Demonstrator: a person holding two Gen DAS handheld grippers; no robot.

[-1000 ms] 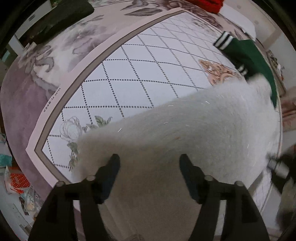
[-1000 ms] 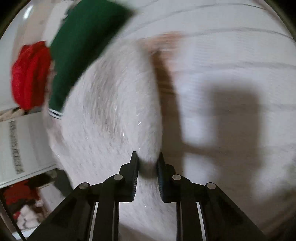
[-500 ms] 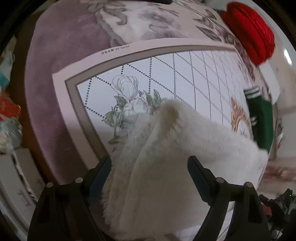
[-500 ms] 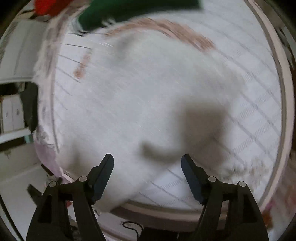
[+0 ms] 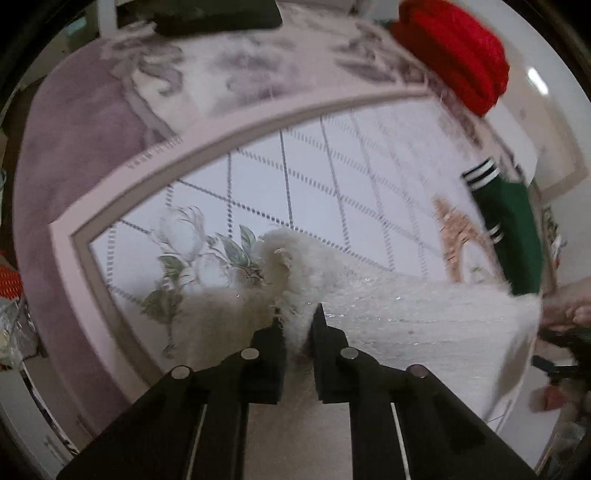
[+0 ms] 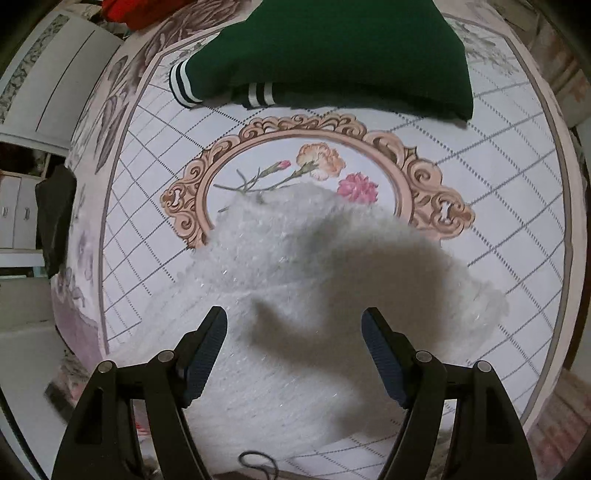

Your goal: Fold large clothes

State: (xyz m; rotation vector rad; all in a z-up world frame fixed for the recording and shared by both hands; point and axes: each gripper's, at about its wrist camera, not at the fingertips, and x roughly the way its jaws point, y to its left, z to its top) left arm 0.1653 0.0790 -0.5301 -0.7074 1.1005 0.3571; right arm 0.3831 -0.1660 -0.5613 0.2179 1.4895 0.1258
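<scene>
A fluffy white garment (image 5: 406, 317) lies on a patterned bedspread (image 5: 295, 177). My left gripper (image 5: 298, 325) is shut on a raised fold of this white garment near its left corner, with fluff pinched between the pads. In the right wrist view the same white garment (image 6: 314, 295) spreads flat below my right gripper (image 6: 295, 332), which stands open above it with nothing between its fingers. A shadow falls across the cloth.
A folded green garment (image 6: 332, 48) with striped cuffs lies at the far side, seen also as green cloth (image 5: 513, 229). A red knit item (image 5: 454, 55) sits near the bed's edge. A dark object (image 5: 218, 16) lies at the top. A person's hand (image 5: 576, 306) shows at the right.
My left gripper closed on a fold of the white garment. The right gripper let go of the garment, opened wide and rose, rolling so that the green garment now sits at the top.
</scene>
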